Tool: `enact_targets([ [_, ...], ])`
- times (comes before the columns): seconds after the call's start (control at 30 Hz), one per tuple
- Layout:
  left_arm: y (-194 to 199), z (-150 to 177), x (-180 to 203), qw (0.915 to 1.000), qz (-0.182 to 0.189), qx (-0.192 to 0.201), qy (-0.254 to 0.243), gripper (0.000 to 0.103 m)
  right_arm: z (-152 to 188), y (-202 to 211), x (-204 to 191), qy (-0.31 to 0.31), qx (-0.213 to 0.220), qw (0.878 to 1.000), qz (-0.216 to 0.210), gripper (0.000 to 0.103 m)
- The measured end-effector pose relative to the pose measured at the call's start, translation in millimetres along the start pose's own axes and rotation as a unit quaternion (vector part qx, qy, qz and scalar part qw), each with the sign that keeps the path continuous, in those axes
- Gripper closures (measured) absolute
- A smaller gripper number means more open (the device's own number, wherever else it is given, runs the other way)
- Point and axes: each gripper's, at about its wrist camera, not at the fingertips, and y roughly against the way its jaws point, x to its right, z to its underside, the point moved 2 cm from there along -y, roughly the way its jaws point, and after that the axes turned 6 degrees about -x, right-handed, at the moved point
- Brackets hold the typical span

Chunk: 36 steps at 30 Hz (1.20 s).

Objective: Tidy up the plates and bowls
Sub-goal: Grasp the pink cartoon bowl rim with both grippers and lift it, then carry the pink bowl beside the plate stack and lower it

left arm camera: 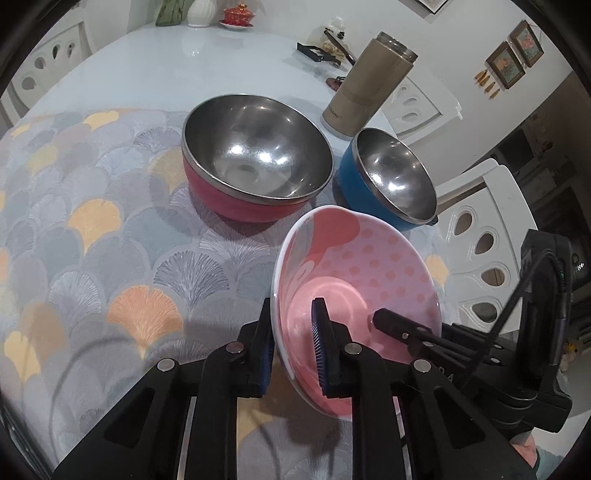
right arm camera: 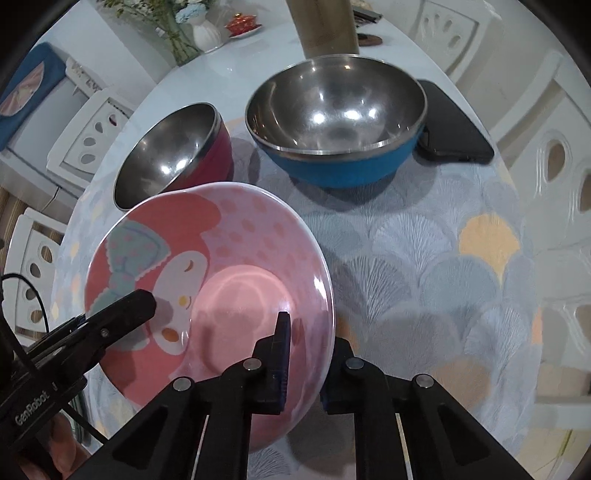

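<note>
A pink cartoon-printed bowl [left arm camera: 362, 269] is held tilted above the patterned cloth by both grippers. My left gripper [left arm camera: 293, 328] is shut on its left rim, one finger inside, one outside. My right gripper [right arm camera: 310, 339] is shut on the opposite rim of the same bowl [right arm camera: 229, 258]. A steel bowl with a red outside [left arm camera: 255, 155] stands on the cloth beyond it; it also shows in the right wrist view [right arm camera: 173, 155]. A steel bowl with a blue outside [left arm camera: 391, 173] stands to its right, also in the right wrist view [right arm camera: 336, 110].
A tan thermos [left arm camera: 365, 85] stands behind the blue bowl. A black phone [right arm camera: 454, 129] lies beside the blue bowl. A white vase [right arm camera: 207, 33] and a red lidded cup [left arm camera: 238, 16] stand at the far table edge. White chairs [left arm camera: 484, 243] surround the table.
</note>
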Motion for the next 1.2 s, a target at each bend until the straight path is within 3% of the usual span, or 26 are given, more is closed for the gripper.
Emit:
enact_targets([
  [0.3, 49, 36, 9, 0.9994, 0.009, 0.032, -0.015, 0.087, 35, 45, -22, 0.001, 0.038, 0.999, 0.013, 0.091],
  [0.7, 140, 111, 16, 0.9955, 0.018, 0.085, -0.039, 0.087, 127, 120, -73, 0.01, 0.091, 0.996, 0.006, 0.091],
  [0.97, 136, 162, 2, 0.9976, 0.021, 0.058, -0.032, 0.087, 185, 110, -81, 0.003, 0.074, 0.997, 0.017, 0.091],
  [1.2, 108, 190, -12, 0.9988, 0.007, 0.027, -0.04, 0.087, 212, 75, -75, -0.008, 0.05, 0.998, 0.03, 0.091],
])
